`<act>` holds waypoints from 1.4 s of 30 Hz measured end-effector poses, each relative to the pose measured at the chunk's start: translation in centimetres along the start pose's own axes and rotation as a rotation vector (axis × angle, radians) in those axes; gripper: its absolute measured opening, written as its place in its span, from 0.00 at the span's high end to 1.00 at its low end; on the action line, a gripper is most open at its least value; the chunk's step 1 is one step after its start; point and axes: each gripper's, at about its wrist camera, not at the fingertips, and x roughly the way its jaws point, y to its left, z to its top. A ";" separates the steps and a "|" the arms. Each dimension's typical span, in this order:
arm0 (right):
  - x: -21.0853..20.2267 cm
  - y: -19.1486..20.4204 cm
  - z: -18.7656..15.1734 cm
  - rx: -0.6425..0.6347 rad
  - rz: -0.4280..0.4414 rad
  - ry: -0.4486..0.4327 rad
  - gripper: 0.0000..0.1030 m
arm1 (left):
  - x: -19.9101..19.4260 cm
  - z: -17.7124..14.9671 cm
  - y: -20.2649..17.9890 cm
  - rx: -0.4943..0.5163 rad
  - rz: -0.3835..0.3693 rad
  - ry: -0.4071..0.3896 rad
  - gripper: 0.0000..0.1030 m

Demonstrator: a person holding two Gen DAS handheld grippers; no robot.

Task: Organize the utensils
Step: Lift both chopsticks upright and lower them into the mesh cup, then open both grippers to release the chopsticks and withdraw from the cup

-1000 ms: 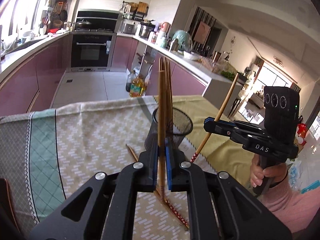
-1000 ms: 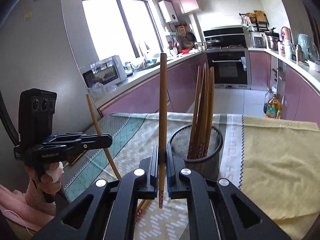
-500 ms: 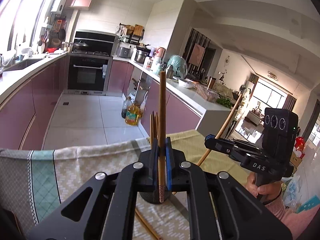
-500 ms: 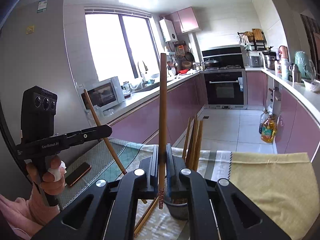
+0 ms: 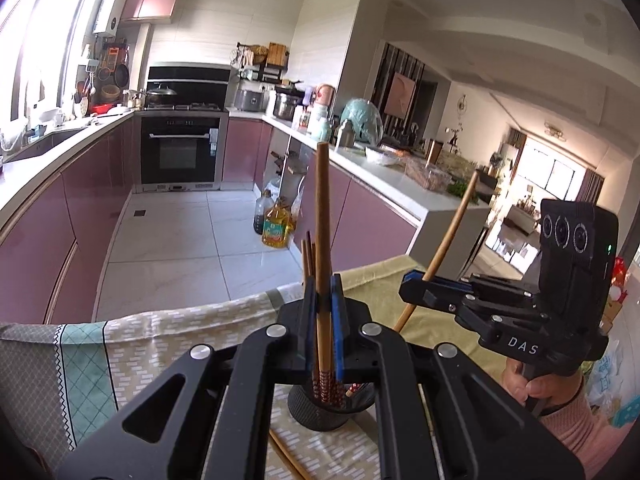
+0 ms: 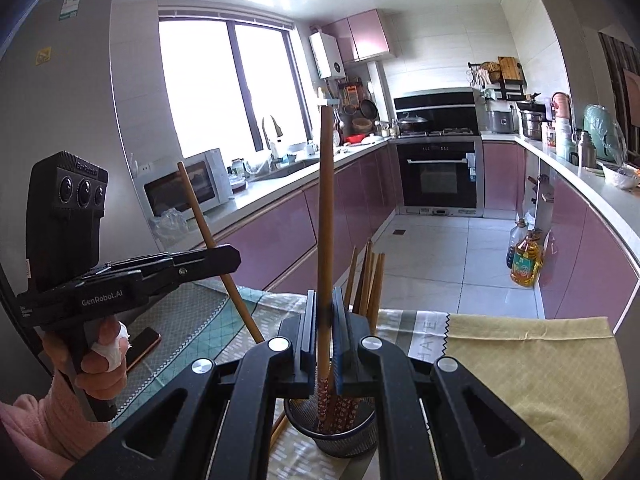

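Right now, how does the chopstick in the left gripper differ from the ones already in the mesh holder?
Held chopstick: clamped in the left gripper, hanging above the mesh holder, its patterned end at the rim. Holder chopsticks: free of any gripper, standing inside, leaning together.
Held chopstick is single; holder chopsticks are a bunch.
Shared: brown wood, red-patterned lower ends, roughly upright.

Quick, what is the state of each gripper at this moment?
Left gripper: shut on a chopstick, held upright above the mesh holder.
Right gripper: shut on another chopstick, also upright above the holder.
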 end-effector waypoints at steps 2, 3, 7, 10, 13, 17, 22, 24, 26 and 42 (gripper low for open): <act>0.7 0.0 -0.3 -0.001 -0.002 0.026 0.94 | 0.8 -0.5 0.0 0.018 0.012 0.034 0.93; 1.2 0.0 -0.4 -0.004 -0.002 0.044 0.94 | 1.2 -0.7 0.0 0.026 0.012 0.051 0.93; 2.4 -0.2 -1.2 -0.004 0.003 0.105 0.94 | 2.5 -1.7 0.1 0.058 0.020 0.122 0.93; 3.7 -0.4 -1.7 -0.001 0.002 0.154 0.94 | 3.7 -2.3 0.2 0.079 0.021 0.168 0.93; 4.8 -0.6 -2.1 0.007 -0.001 0.188 0.94 | 4.9 -2.7 0.3 0.089 0.026 0.208 0.93; 5.7 -0.9 -2.6 0.019 -0.010 0.205 0.94 | 6.3 -2.5 0.6 0.081 0.032 0.226 0.93; 6.0 -1.2 -2.6 0.034 -0.017 0.206 0.93 | 7.5 -2.3 0.9 0.074 0.043 0.233 0.93; 6.2 -1.2 -2.6 0.036 -0.022 0.207 0.93 | 8.0 -2.2 0.8 0.070 0.041 0.239 0.93; 6.2 -1.3 -2.6 0.040 -0.026 0.205 0.92 | 8.4 -2.4 0.9 0.063 0.040 0.244 0.92; 0.7 1.5 -4.5 -0.035 0.037 0.096 0.72 | 2.9 -6.3 1.6 0.082 0.129 0.122 0.72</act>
